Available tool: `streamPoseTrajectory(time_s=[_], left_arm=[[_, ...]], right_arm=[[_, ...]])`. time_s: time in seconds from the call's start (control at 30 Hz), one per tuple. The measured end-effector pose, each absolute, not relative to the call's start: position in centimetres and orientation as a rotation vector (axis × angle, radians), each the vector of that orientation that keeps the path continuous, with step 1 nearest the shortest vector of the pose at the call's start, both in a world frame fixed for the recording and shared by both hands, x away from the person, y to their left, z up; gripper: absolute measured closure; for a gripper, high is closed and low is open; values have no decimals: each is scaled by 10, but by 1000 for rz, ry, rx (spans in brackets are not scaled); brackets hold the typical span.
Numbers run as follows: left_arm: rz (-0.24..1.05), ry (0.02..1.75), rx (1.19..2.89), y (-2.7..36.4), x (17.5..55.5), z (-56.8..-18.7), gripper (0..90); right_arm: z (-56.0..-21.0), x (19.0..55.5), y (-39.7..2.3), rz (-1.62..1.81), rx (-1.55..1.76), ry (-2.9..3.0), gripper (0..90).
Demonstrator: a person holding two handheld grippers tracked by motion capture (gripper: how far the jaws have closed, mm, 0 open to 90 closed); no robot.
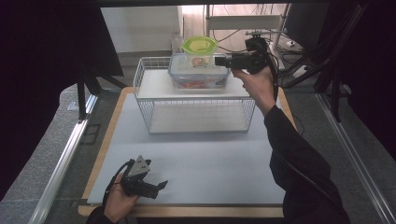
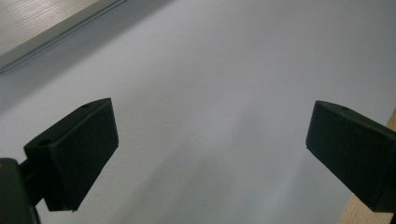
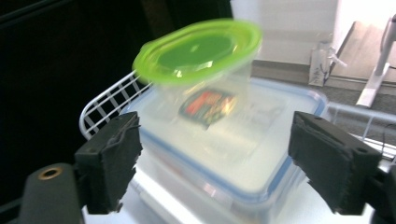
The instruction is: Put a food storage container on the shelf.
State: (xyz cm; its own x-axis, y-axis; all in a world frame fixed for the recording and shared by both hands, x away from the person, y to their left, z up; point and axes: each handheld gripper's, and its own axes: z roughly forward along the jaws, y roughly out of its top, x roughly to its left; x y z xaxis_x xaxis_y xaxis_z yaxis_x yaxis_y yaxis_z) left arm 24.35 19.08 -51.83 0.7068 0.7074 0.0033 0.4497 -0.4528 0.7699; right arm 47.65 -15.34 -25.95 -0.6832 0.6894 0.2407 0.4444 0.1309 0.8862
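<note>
right tongs (image 1: pixel 219 61): jaws apart, nothing pressed, just beside green-lid tub (image 1: pixel 200 51)
left tongs (image 1: pixel 161 185): jaws wide, nothing between, low over bench (image 1: pixel 196 158)
tub: stacked on blue-rim box (image 1: pixel 198 74), top shelf of wire rack (image 1: pixel 144 88)
done: tub looks placed, grip off
left: likely back right tongs away

This looks like a lab or recording studio rather than a home: black curtains (image 1: pixel 42 56) close in the white-covered tabletop (image 1: pixel 196 158), aluminium rails (image 1: pixel 60 163) run along both sides, and loose cables (image 1: pixel 299 60) trail past a metal stand (image 1: pixel 247 21) behind.
</note>
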Motion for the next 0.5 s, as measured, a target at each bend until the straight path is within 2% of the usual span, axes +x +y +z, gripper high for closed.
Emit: streamPoseTrajectory(time_s=[0.5], left_arm=[[422, 878, 2121, 191, 244, -519, 22]], right_arm=[[-309, 412, -165, 1530, 932, 2297, 60]])
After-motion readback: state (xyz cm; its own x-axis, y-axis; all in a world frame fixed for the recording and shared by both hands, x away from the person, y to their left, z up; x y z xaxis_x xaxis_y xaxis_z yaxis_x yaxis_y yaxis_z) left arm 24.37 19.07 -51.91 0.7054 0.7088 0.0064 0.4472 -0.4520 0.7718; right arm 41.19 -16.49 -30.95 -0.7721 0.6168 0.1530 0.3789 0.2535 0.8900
